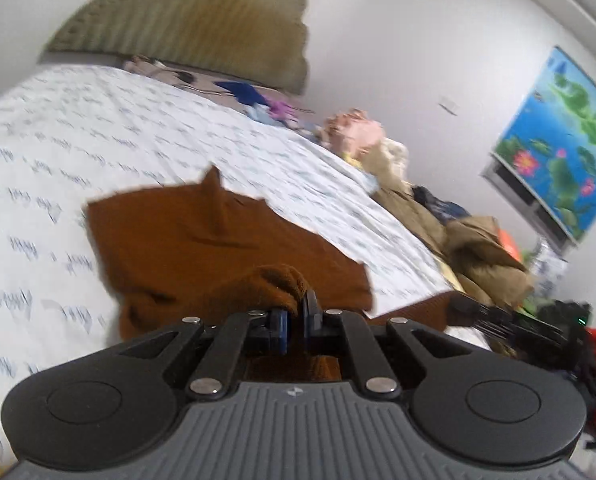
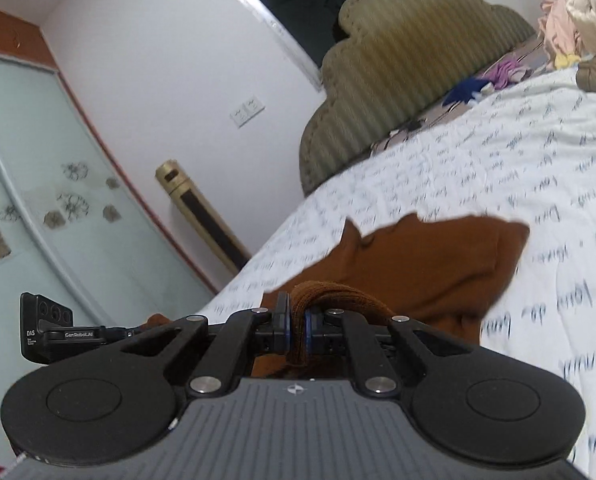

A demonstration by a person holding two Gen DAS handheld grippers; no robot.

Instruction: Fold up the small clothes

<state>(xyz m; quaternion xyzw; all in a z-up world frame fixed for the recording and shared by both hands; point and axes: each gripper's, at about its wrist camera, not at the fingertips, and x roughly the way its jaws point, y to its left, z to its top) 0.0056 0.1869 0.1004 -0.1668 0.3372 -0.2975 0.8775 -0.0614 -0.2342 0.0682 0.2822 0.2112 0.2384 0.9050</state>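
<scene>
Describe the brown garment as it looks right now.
The brown garment is plain rust-brown knit cloth, lying partly spread on the white printed bedspread. Its near edge is bunched and pinched in both the left gripper and right gripper. One fold pokes up at its far edge.

Garment (image 1: 202, 240) lies spread on the bedsheet (image 1: 98, 128), its near edge lifted off the bed at two points. Left gripper (image 1: 294, 320) pinches one bunched part of that edge; right gripper (image 2: 296, 330) pinches another, to the right of the left one. Headboard (image 1: 202, 20) stands behind the bed, against the wall. Pile of clothes (image 1: 357, 132) sits along the bed's right side, beyond the garment. Wardrobe (image 2: 38, 168) stands left of the bed.
</scene>
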